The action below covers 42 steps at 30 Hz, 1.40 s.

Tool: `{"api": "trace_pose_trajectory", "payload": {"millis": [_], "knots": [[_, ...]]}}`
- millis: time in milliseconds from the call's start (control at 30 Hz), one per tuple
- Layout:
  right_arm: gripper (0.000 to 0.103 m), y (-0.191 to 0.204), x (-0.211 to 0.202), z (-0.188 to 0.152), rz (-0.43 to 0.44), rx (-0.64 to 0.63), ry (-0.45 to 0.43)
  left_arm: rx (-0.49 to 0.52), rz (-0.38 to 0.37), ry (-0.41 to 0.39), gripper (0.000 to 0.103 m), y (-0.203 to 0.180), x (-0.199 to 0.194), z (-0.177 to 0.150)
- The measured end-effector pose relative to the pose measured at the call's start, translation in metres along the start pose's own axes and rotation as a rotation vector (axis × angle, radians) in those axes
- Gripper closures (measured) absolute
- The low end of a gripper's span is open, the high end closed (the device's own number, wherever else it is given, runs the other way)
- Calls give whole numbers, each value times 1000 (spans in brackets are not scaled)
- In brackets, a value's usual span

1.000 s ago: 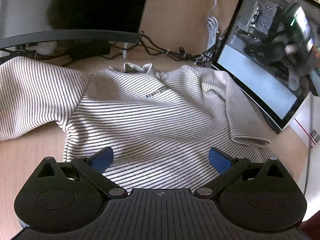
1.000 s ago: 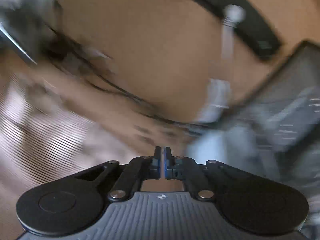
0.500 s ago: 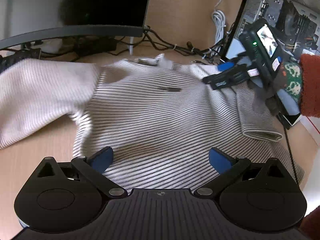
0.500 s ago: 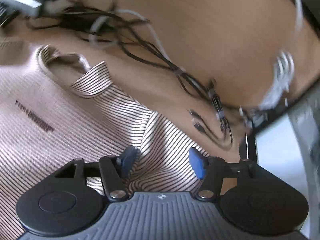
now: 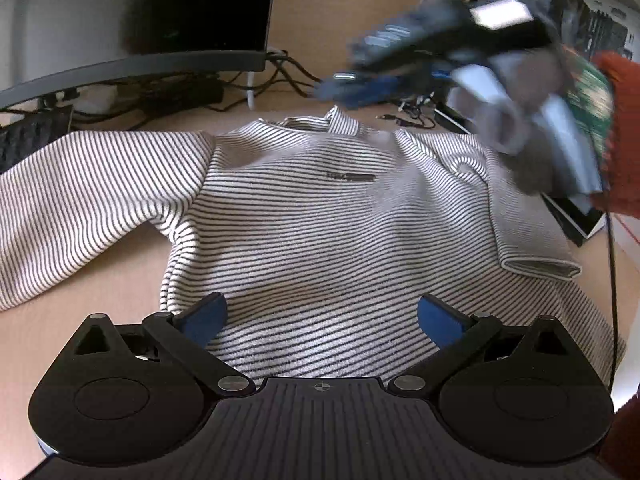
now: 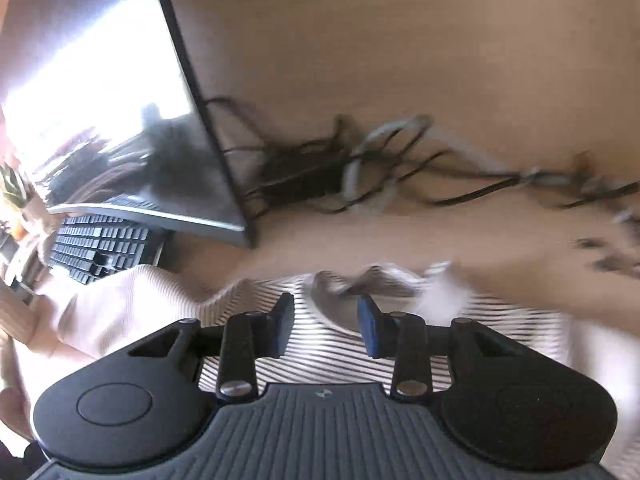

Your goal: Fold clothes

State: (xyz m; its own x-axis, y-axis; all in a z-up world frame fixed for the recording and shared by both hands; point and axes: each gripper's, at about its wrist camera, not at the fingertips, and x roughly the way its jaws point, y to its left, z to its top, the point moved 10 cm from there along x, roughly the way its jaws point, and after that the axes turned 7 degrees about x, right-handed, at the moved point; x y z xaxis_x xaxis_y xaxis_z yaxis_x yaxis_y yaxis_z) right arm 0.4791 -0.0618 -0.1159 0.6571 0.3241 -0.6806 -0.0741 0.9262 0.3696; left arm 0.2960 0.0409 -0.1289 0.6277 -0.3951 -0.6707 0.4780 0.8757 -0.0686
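Note:
A cream sweater with thin dark stripes (image 5: 320, 220) lies front up on the wooden desk (image 5: 80, 320), collar at the far side. Its left sleeve (image 5: 80, 200) is spread out and its right sleeve (image 5: 536, 248) is folded in. My left gripper (image 5: 320, 316) hovers open over the hem, with nothing between its fingers. My right gripper (image 5: 340, 88) is a blur above the collar, held by a hand in a red and green sleeve (image 5: 616, 128). In the right wrist view the right gripper (image 6: 326, 322) has its jaws closing, still apart, just above the sweater (image 6: 320, 360) near the collar (image 6: 360, 280).
A curved dark monitor (image 5: 160, 20) stands at the back left, with a black keyboard (image 6: 100, 244) beside it. Tangled cables (image 6: 360, 168) run along the back of the desk. A second screen (image 5: 576, 220) leans at the right edge.
The right gripper went from shut to wide open, then narrowed, and swung from the sweater's right shoulder towards the collar. The left gripper stayed open over the hem.

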Motion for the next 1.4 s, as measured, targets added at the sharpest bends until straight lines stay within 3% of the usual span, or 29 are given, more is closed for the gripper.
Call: {"api": "trace_pose_trajectory", "payload": {"millis": [100, 167, 200, 233, 267, 300, 400, 500, 567, 633, 733, 900, 967, 1100, 1233, 1300, 1333, 1367, 1400], "knots": [[70, 7, 38, -16, -42, -55, 56, 18, 19, 8, 0, -2, 1, 0], [89, 10, 40, -11, -109, -139, -19, 21, 29, 10, 0, -2, 1, 1], [89, 12, 41, -7, -143, -181, -59, 20, 34, 10, 0, -2, 1, 1], [99, 15, 39, -1, -182, -232, -112, 17, 38, 9, 0, -2, 0, 1], [103, 16, 40, 4, -242, -289, -151, 13, 42, 8, 0, -1, 0, 1], [103, 14, 45, 8, -290, -343, -165, 7, 45, 7, 0, 0, -1, 1], [103, -3, 57, 8, -341, -345, -112, 3, 51, 9, 0, 1, -2, 2], [94, -5, 28, -2, -251, -257, -98, 14, 50, 14, 0, 1, -2, 1], [61, -7, -10, -20, -236, -252, -107, 34, 41, 20, 0, -1, -2, 1], [50, -8, -52, -42, -245, -271, -125, 58, 24, 24, 0, -2, -1, 2], [48, -19, -116, -79, -343, -315, -124, 63, 2, 27, 0, 0, -1, 2], [48, -45, -179, -151, -508, -274, -36, 42, -21, 20, 0, 0, -2, 2], [48, -47, -183, -177, -578, -328, 0, 32, -27, 17, 0, 0, -2, 3], [48, -34, -168, -193, -689, -512, -9, 16, -39, 22, 0, 2, -3, 3], [49, -18, -144, -195, -646, -503, 12, -11, -61, 40, 0, 4, -5, 4], [62, -23, -140, -192, -658, -483, 23, -35, -78, 54, 0, 6, -8, 5], [85, -30, -140, -187, -681, -454, 31, -50, -91, 63, 0, 7, -11, 5], [92, -39, -143, -181, -688, -409, 34, -67, -103, 68, 0, 10, -14, 5], [92, -48, -151, -167, -702, -351, 4, -90, -111, 69, 0, 13, -18, 6]]}}
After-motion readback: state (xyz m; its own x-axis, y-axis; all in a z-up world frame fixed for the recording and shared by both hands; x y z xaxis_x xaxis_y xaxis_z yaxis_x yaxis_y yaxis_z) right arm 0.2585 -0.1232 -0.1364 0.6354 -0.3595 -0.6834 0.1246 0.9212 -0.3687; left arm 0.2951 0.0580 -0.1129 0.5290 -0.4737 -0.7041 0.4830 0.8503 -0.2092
